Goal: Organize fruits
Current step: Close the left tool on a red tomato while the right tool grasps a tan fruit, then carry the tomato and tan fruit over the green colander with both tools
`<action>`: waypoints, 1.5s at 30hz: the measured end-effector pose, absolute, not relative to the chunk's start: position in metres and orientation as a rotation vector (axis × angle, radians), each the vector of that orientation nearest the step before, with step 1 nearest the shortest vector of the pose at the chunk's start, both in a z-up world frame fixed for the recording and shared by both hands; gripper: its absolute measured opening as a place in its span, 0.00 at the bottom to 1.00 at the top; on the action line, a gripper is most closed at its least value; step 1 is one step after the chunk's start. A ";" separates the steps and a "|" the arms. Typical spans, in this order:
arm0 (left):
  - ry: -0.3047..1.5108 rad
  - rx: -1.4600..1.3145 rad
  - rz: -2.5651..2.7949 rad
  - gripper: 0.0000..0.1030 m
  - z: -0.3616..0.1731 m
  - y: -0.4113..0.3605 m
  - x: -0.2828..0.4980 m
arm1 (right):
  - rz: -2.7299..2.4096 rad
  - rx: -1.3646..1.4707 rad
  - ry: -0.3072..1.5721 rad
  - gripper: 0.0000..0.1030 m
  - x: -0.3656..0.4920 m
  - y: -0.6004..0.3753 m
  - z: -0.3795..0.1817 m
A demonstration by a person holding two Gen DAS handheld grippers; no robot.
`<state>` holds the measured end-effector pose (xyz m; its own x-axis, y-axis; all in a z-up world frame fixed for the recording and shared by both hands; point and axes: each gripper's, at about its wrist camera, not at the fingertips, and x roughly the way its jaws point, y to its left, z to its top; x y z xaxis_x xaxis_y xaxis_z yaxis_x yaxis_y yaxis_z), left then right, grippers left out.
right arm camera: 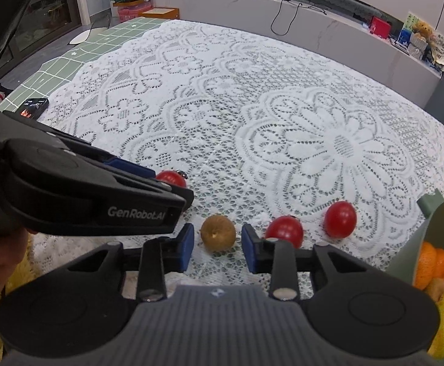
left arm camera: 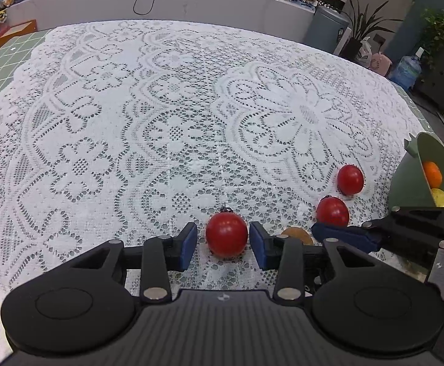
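on the worktop (left arm camera: 160, 106), which carries a white lace cloth, the left tool (left arm camera: 223, 239) stands apart around a red tomato (left arm camera: 226, 234), its blue pads close to it but not pressing. the right tool (right arm camera: 217, 244) stands apart around a brown kiwi (right arm camera: 218, 232), with small gaps on both sides. two more tomatoes (right arm camera: 340, 219) lie toward the right edge, near a green bowl (right arm camera: 435, 222) of oranges.

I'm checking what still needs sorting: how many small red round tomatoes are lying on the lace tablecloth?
3. One small red round tomato sits between the left gripper fingers, one lies beside the right gripper, one nearest the green bowl. Others may hide inside it.
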<state>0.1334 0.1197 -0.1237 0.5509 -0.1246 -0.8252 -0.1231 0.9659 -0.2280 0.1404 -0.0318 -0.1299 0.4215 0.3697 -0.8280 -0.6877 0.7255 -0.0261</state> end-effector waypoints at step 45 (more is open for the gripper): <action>0.851 -0.258 -0.089 0.31 -0.049 0.079 0.106 | 0.560 -0.284 0.731 0.22 0.109 -0.109 -0.042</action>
